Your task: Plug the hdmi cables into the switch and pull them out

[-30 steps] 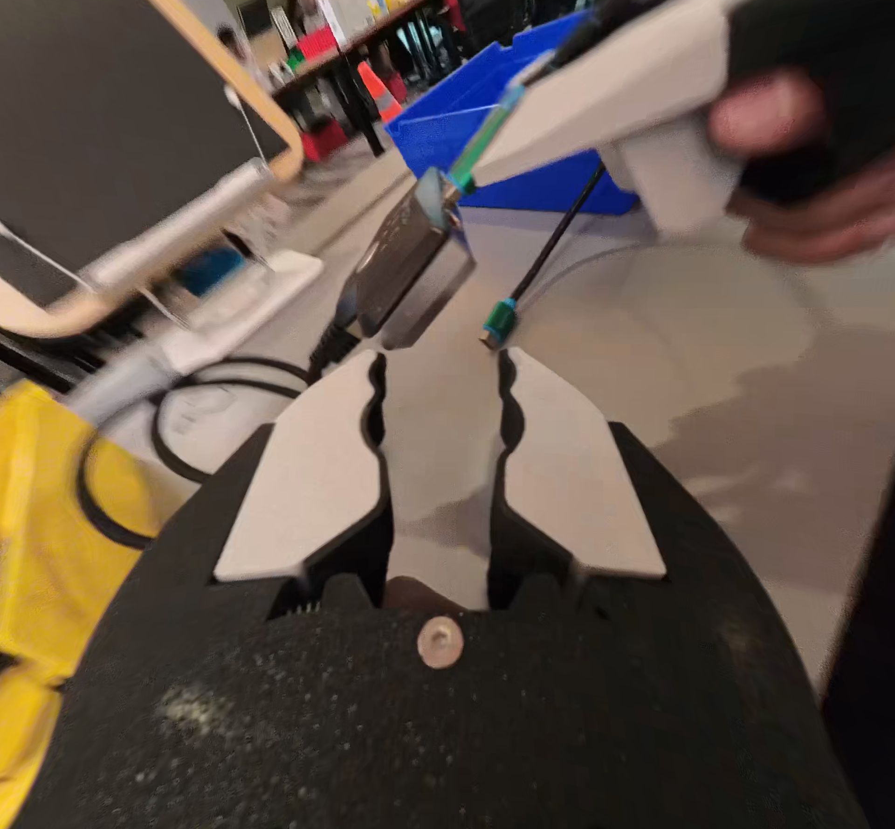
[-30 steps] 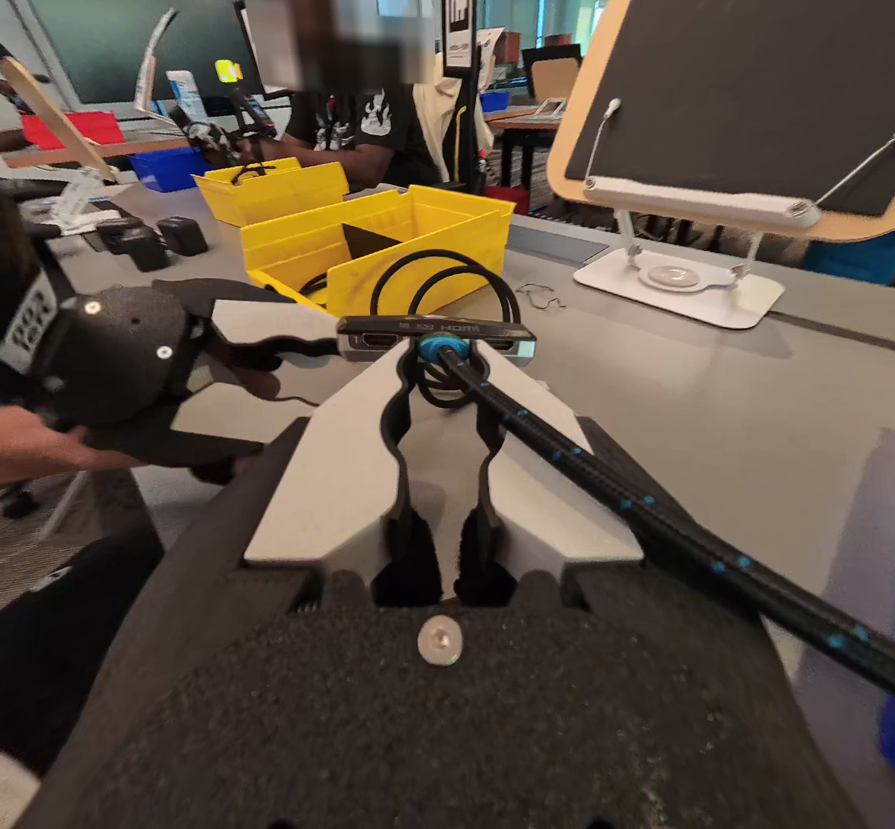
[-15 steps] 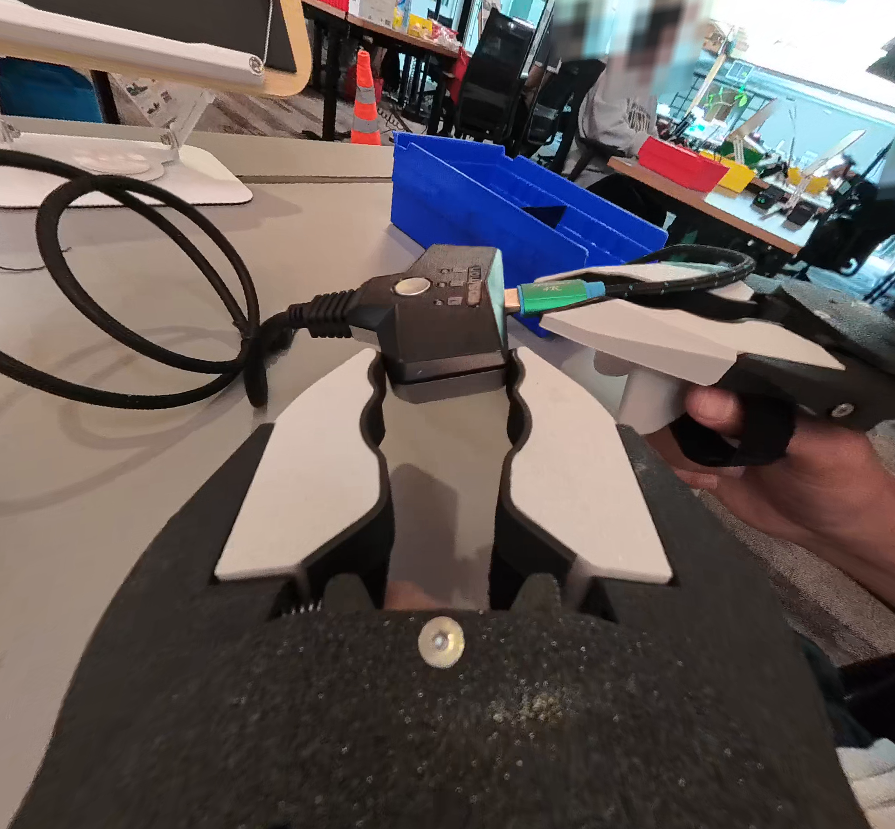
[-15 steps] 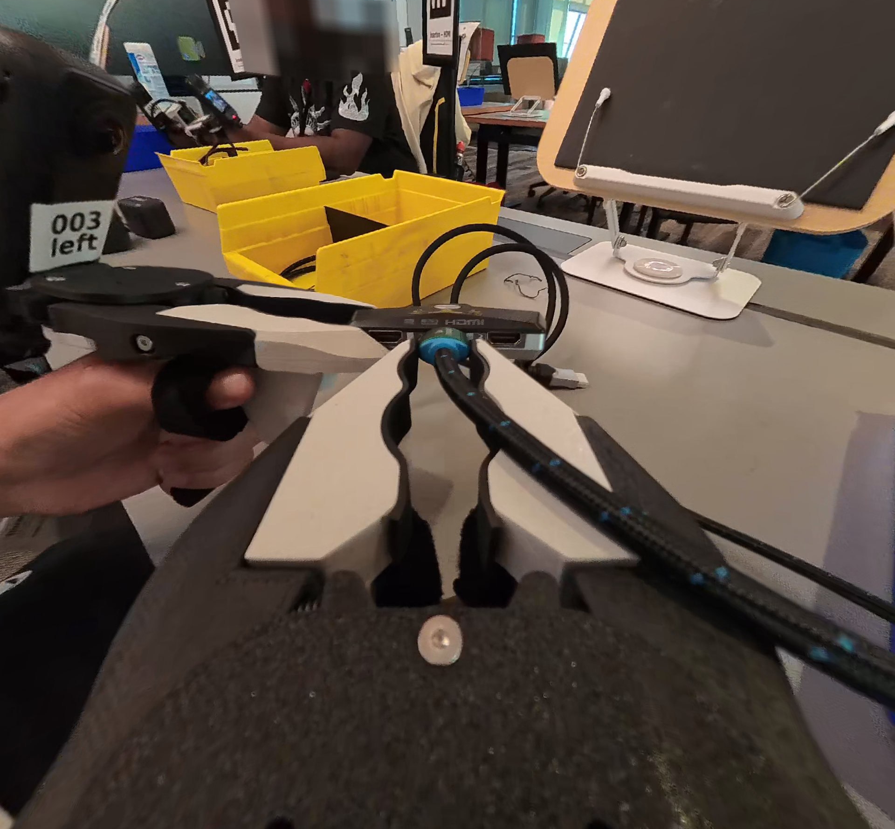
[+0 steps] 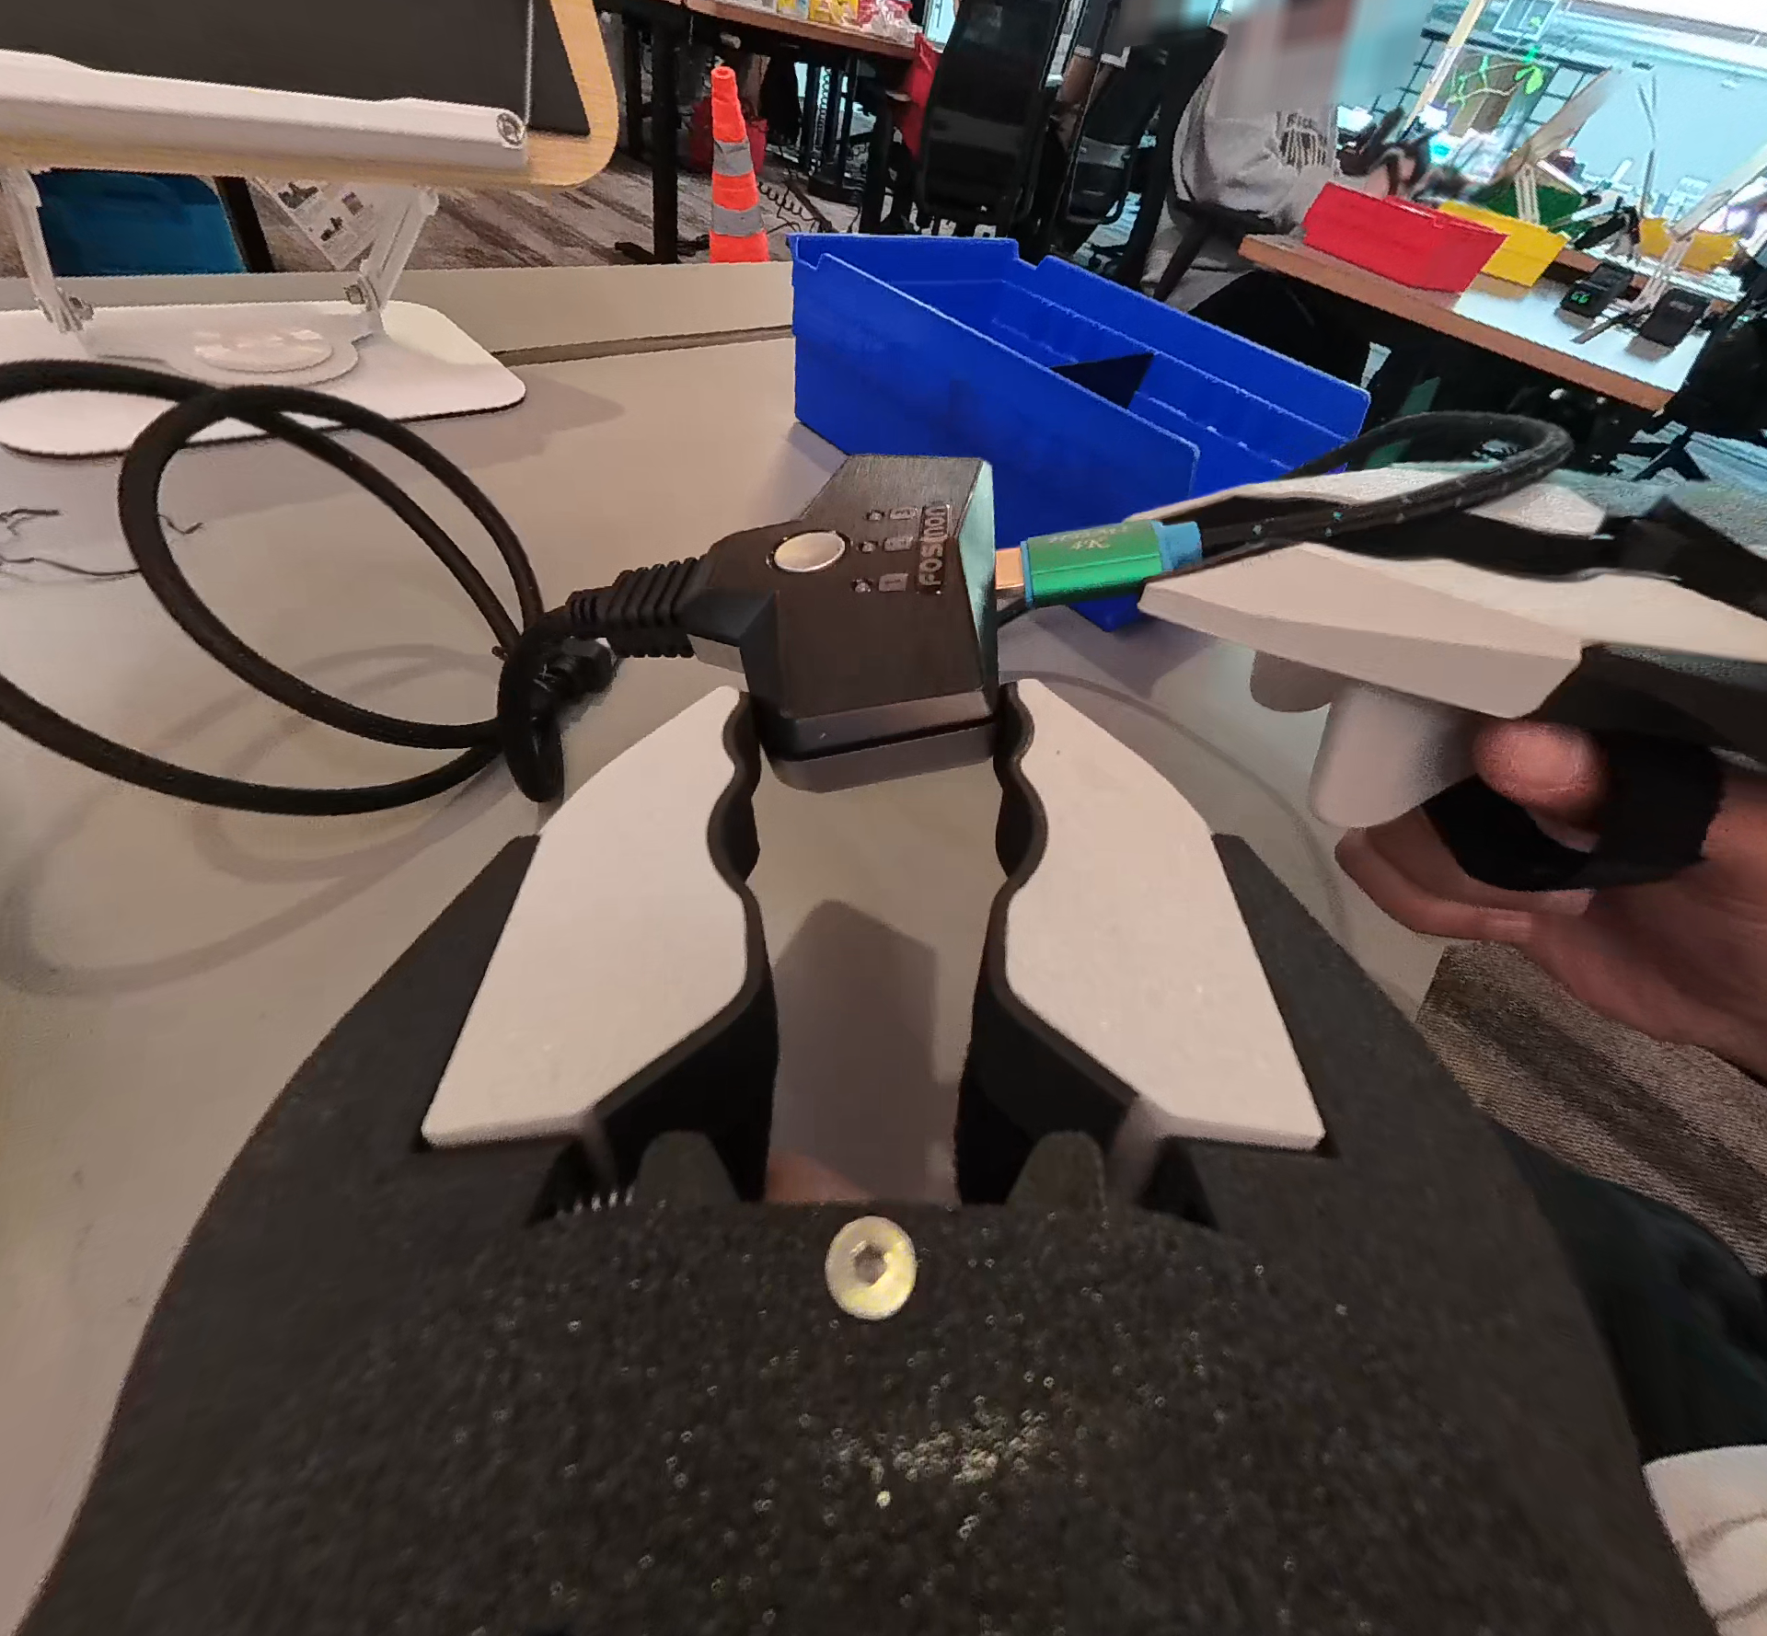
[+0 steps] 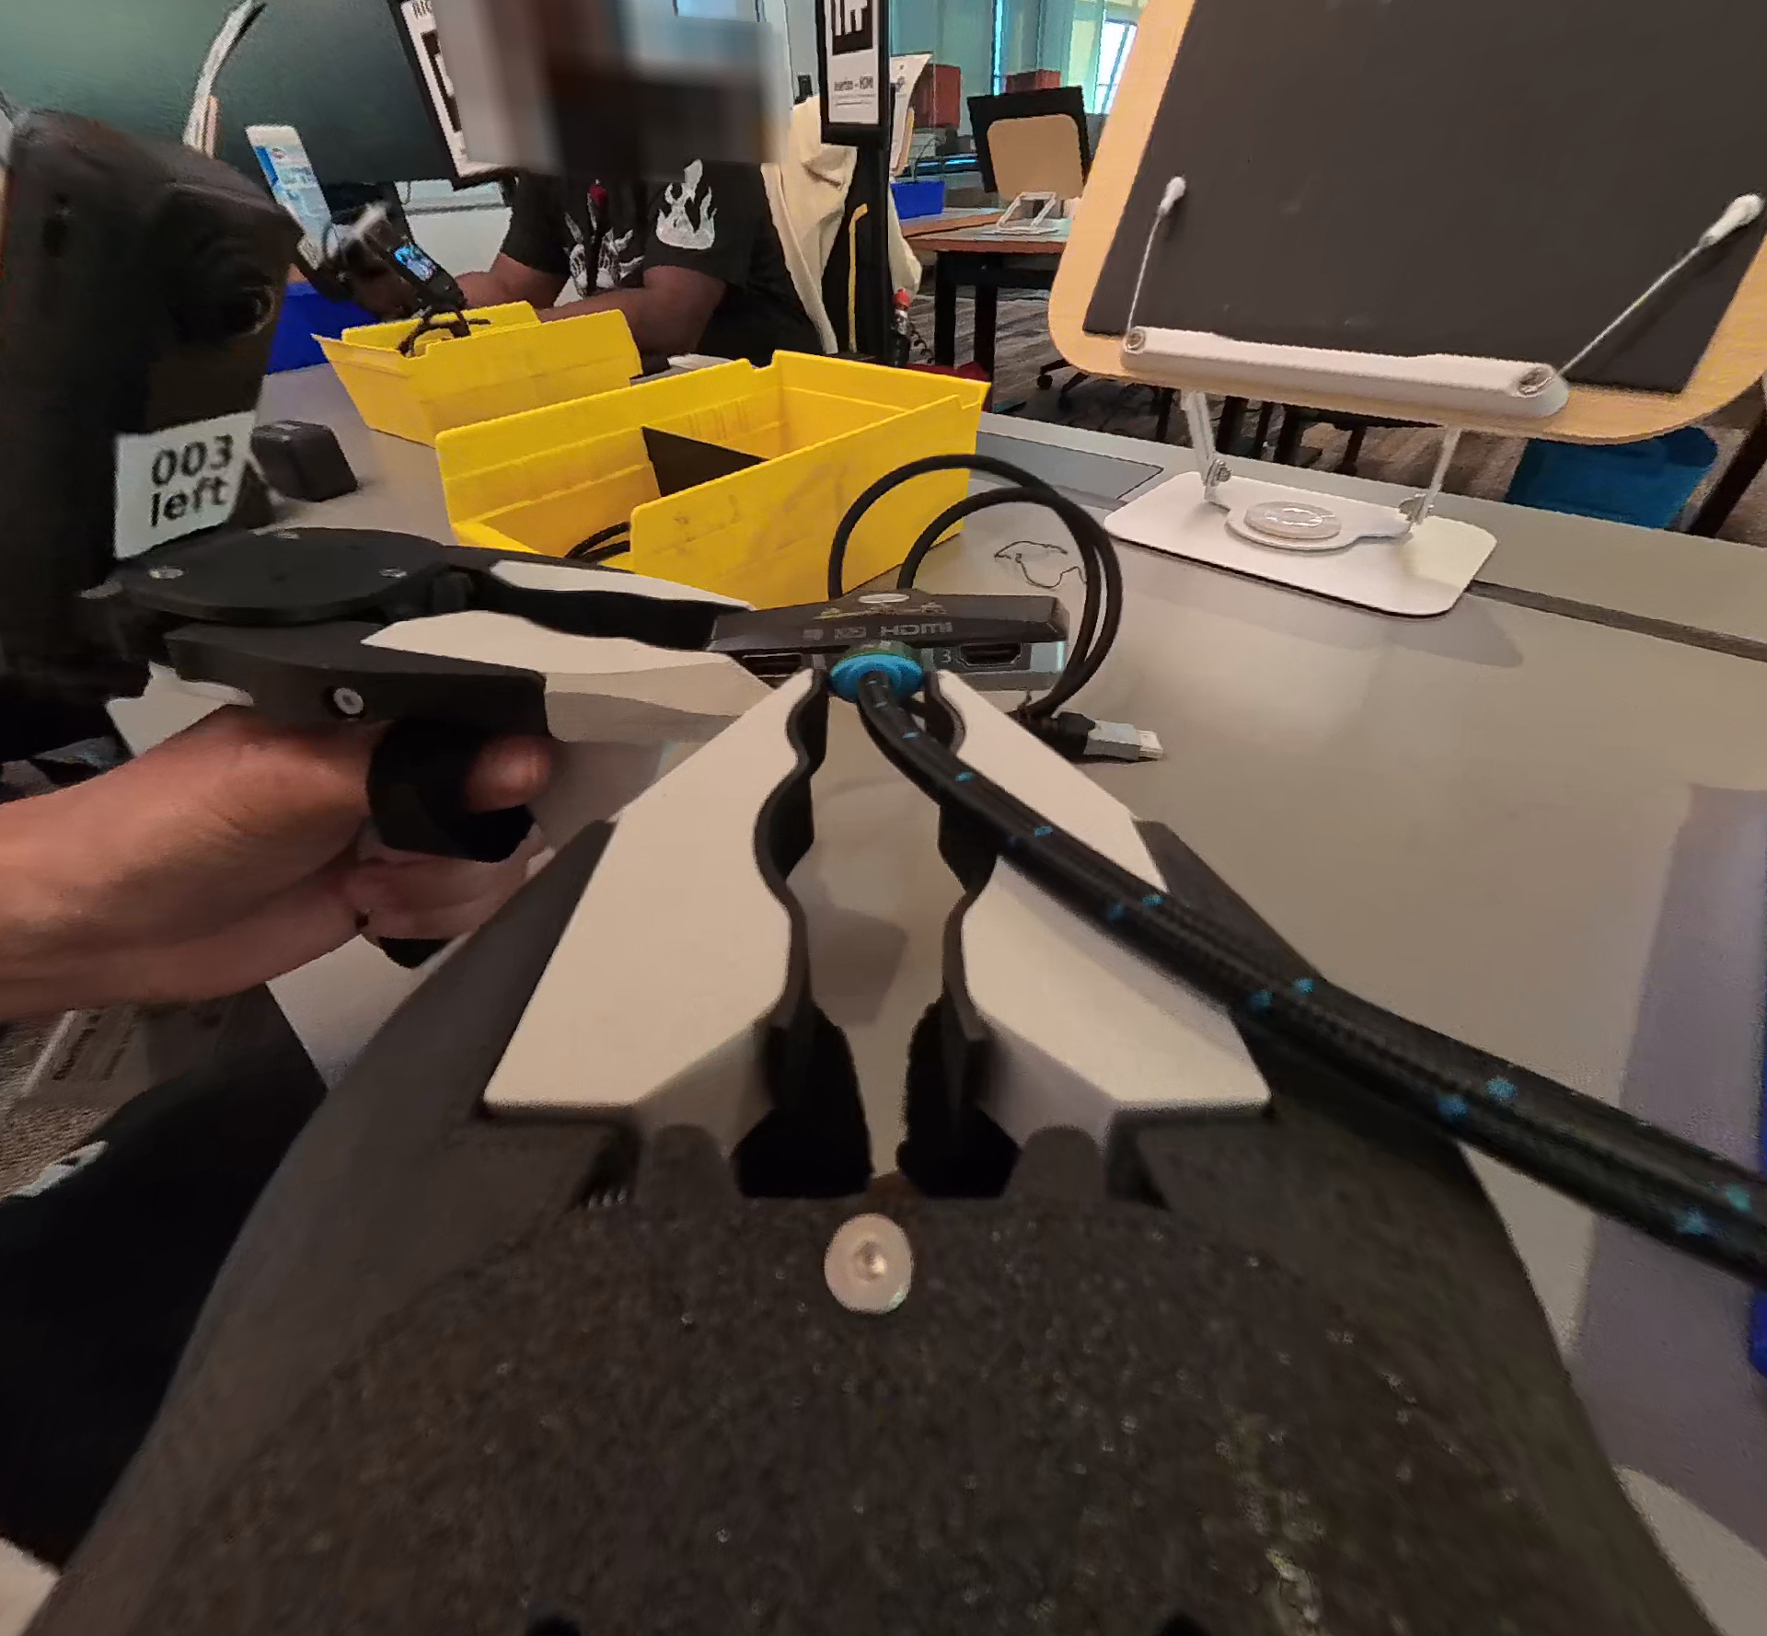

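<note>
My left gripper [image 5: 875,711] is shut on the near end of the black HDMI switch [image 5: 884,605] and holds it level above the grey table [image 5: 621,481]. The switch's own black cable [image 5: 316,596] loops off to the left. My right gripper [image 6: 875,682] is shut on the green and blue HDMI plug [image 5: 1090,558], which also shows in the right wrist view [image 6: 875,665]. The plug's metal tip meets the switch's middle port, with a short strip of metal showing. The plug's braided cable [image 6: 1243,969] trails back over my right finger. The switch [image 6: 889,626] shows two free ports.
A blue bin [image 5: 1052,386] stands behind the switch and a yellow bin [image 6: 717,481] on the other side. A tablet stand [image 6: 1339,366] is at the back of the table. The loose connector [image 6: 1119,739] of the switch's cable lies on the table. People sit at other tables.
One second ago my left gripper was open short of the tilted switch. It has closed on the switch and holds it level. The right gripper stays shut on the plug at the port.
</note>
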A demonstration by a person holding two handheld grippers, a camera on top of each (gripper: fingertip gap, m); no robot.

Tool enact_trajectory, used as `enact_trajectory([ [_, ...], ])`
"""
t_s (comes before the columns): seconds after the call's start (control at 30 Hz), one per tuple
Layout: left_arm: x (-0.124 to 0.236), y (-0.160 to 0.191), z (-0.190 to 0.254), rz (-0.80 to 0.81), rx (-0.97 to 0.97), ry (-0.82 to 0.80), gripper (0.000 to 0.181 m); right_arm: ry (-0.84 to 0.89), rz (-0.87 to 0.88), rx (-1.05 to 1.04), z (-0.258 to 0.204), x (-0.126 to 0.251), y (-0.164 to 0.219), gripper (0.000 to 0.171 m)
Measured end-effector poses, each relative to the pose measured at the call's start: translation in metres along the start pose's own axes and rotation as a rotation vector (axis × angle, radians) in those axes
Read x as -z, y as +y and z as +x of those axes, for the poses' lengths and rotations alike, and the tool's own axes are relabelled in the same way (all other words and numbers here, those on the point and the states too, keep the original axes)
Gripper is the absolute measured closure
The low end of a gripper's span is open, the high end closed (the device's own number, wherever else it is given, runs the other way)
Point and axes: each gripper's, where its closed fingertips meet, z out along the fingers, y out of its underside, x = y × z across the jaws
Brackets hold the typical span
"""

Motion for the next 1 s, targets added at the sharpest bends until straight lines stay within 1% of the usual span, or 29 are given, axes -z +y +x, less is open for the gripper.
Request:
enact_trajectory([
  [0.17, 0.001, 0.000, -0.002, -0.001, -0.034, -0.006, 0.134, -0.003, -0.043, 0.041, 0.000, -0.002, 0.005, 0.152],
  [0.3, 0.001, 0.002, -0.003, -0.002, -0.051, -0.010, 0.134, -0.010, -0.060, 0.031, -0.001, -0.003, 0.008, 0.152],
  [0.77, 0.001, 0.005, -0.002, -0.020, -0.045, -0.017, 0.134, -0.001, -0.052, -0.005, 0.000, -0.004, 0.010, 0.152],
  [1.0, 0.001, 0.004, -0.002, -0.019, -0.079, -0.052, 0.134, 0.004, -0.055, -0.035, 0.002, -0.006, 0.011, 0.152],
])
